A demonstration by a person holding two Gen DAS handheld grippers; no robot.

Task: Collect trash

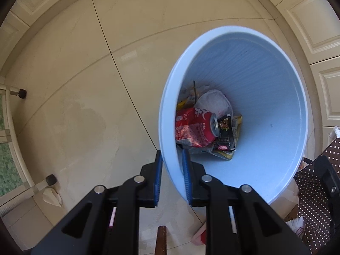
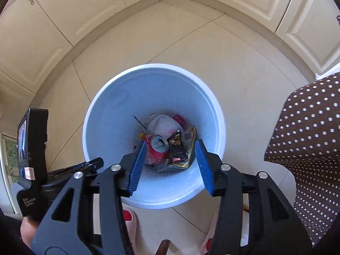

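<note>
A pale blue trash bin (image 1: 265,85) stands on the tiled floor. My left gripper (image 1: 172,170) is shut on its near rim, one blue pad outside the wall and one inside. At the bottom lie a red soda can (image 1: 195,127), a white plastic bag (image 1: 214,102) and dark snack wrappers (image 1: 225,136). In the right wrist view the bin (image 2: 119,106) sits straight below. My right gripper (image 2: 170,144) hangs open over its mouth with nothing between the pads. The can (image 2: 158,145) and wrappers (image 2: 178,153) show far below between the fingers.
A crumpled tissue (image 1: 52,195) lies on the floor by two furniture legs (image 1: 51,179). Brown polka-dot fabric (image 2: 308,148) hangs at the right. Cream cabinet doors (image 2: 53,31) ring the corner. Pink slippers (image 2: 129,216) are just behind the bin.
</note>
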